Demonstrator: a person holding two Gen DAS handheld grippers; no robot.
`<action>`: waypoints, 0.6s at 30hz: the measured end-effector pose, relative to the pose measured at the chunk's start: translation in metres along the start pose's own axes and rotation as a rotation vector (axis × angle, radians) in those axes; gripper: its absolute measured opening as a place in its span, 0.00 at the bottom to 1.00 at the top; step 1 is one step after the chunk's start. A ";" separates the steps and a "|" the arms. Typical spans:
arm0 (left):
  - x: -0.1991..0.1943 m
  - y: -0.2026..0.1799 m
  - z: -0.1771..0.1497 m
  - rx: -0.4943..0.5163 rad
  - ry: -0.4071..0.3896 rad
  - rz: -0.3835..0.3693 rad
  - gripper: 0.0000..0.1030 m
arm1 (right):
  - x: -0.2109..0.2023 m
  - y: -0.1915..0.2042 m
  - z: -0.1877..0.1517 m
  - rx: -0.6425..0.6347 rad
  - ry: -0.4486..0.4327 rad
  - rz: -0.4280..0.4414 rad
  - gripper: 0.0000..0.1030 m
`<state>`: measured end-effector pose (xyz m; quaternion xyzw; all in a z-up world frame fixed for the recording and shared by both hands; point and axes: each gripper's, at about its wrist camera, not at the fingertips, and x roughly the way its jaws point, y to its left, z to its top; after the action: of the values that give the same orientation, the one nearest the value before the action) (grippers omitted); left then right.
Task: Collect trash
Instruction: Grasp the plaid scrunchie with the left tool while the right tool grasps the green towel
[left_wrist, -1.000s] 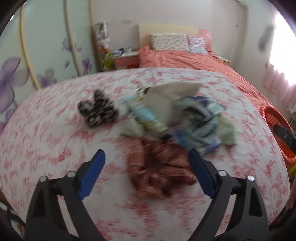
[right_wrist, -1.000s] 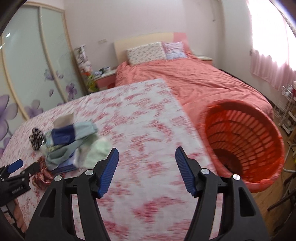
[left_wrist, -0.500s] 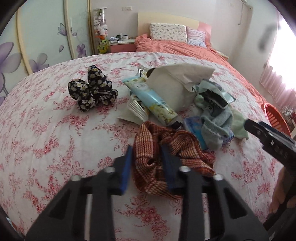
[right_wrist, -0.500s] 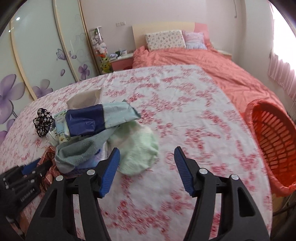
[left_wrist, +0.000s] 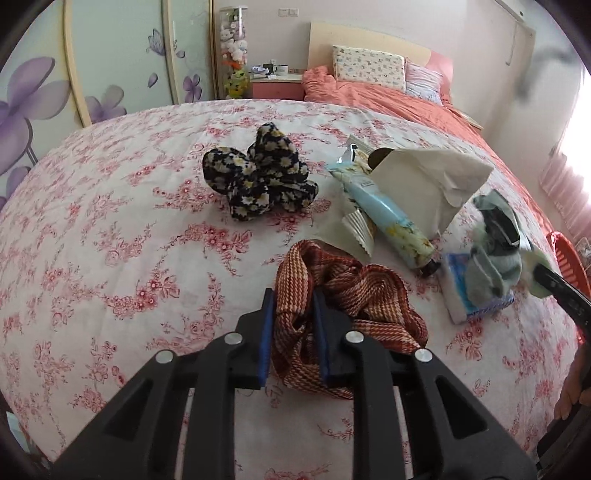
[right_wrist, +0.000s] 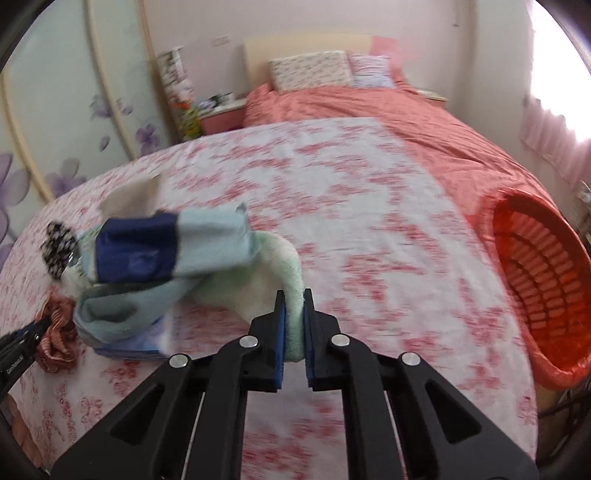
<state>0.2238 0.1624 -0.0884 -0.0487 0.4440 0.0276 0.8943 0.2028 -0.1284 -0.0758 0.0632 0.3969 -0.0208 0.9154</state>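
Note:
A pile lies on the floral bedspread: a red-brown checked cloth, a light blue tube, a beige paper bag, a pleated paper cup, a blue-white packet and grey-green socks. My left gripper is shut on the near fold of the checked cloth. My right gripper is closing on a pale green cloth, and its pads press on the cloth's edge. A blue and light-blue sock lies over that cloth's left side.
A black flowered fabric piece lies apart, left of the pile. An orange slatted basket stands off the bed's right edge. Beyond are a salmon duvet, pillows and a pink nightstand. A flowered wardrobe is on the left.
Both grippers went from open to closed. The left one moved in and clamped the checked cloth. The right one swung left from the basket and closed on the green cloth.

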 end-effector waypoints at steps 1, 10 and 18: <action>0.000 0.000 0.000 -0.005 0.001 -0.004 0.25 | -0.001 -0.005 0.000 0.012 -0.004 -0.019 0.08; 0.005 -0.005 0.000 -0.017 0.009 -0.007 0.37 | 0.003 -0.028 -0.005 0.041 0.033 0.046 0.38; 0.011 -0.008 0.004 -0.009 0.008 0.008 0.44 | 0.020 -0.017 0.008 0.018 0.053 0.057 0.62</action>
<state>0.2346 0.1548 -0.0944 -0.0512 0.4477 0.0330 0.8921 0.2213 -0.1465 -0.0867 0.0834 0.4187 0.0033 0.9043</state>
